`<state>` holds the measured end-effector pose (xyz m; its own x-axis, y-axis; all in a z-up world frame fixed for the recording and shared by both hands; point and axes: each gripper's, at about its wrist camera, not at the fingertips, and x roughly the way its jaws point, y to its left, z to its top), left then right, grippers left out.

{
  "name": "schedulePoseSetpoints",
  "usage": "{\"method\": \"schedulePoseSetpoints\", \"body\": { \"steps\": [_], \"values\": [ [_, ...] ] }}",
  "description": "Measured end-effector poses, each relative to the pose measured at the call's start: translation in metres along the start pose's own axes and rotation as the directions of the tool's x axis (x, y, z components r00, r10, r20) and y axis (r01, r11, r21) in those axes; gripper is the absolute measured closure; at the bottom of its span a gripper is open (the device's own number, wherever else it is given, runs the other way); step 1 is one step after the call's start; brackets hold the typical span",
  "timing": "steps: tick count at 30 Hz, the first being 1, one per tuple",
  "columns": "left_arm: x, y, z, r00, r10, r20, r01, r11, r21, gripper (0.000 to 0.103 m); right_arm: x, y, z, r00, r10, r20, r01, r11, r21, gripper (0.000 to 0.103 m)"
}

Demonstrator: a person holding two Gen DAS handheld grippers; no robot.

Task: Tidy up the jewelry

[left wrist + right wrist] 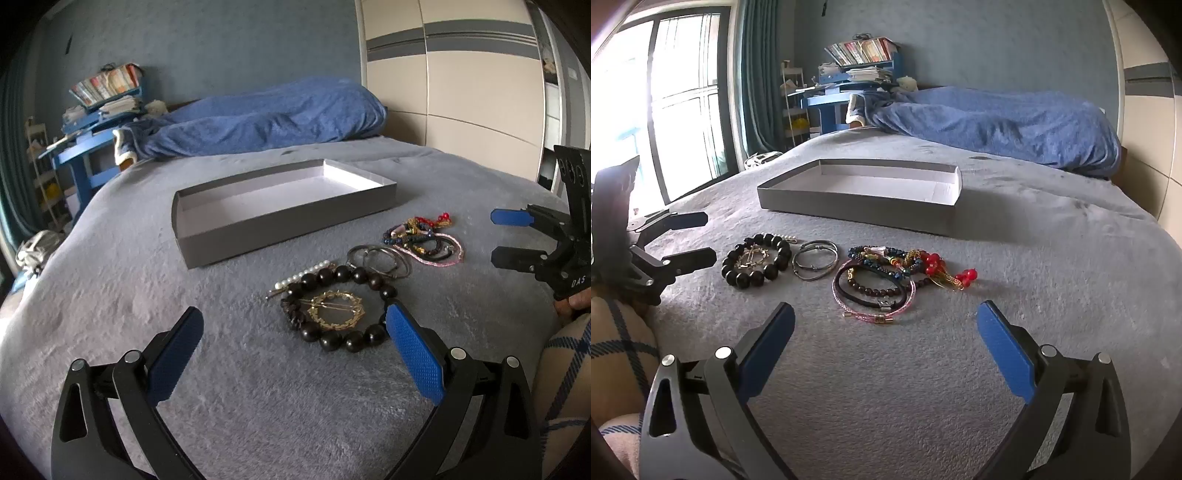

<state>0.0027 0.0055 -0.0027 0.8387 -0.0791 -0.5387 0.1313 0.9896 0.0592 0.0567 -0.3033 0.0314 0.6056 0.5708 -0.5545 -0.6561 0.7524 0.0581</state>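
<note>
A shallow grey box (295, 229) (849, 206) lies open and empty on the grey bed cover. In front of it lie a black bead bracelet (332, 339) (753, 277) with a gold brooch (337, 309) inside it, a pearl clip (303, 275), thin metal bangles (380, 260) (814, 260), and a tangle of cords and beaded bracelets (424, 238) (882, 280) with red beads (934, 264). My left gripper (295, 354) (698, 236) is open just before the black bracelet. My right gripper (886, 350) (502, 236) is open, short of the tangle.
A blue duvet (266, 118) (997, 125) is bunched at the head of the bed. A blue desk with books (96, 110) (857, 74) stands beyond. A wardrobe (461, 74) is on the right; a window (657, 103) on the left. My plaid sleeve (565, 369) shows.
</note>
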Motion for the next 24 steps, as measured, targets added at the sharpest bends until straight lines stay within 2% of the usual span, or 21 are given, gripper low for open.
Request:
{"method": "schedulePoseSetpoints", "body": {
  "steps": [24],
  "values": [
    [-0.0003,0.0005,-0.0014,1.0,0.002,-0.002,-0.002,1.0,0.0,0.005,0.0,-0.0021,0.0002,1.0,0.005,-0.002,-0.005,1.0,0.007,0.005]
  ]
}}
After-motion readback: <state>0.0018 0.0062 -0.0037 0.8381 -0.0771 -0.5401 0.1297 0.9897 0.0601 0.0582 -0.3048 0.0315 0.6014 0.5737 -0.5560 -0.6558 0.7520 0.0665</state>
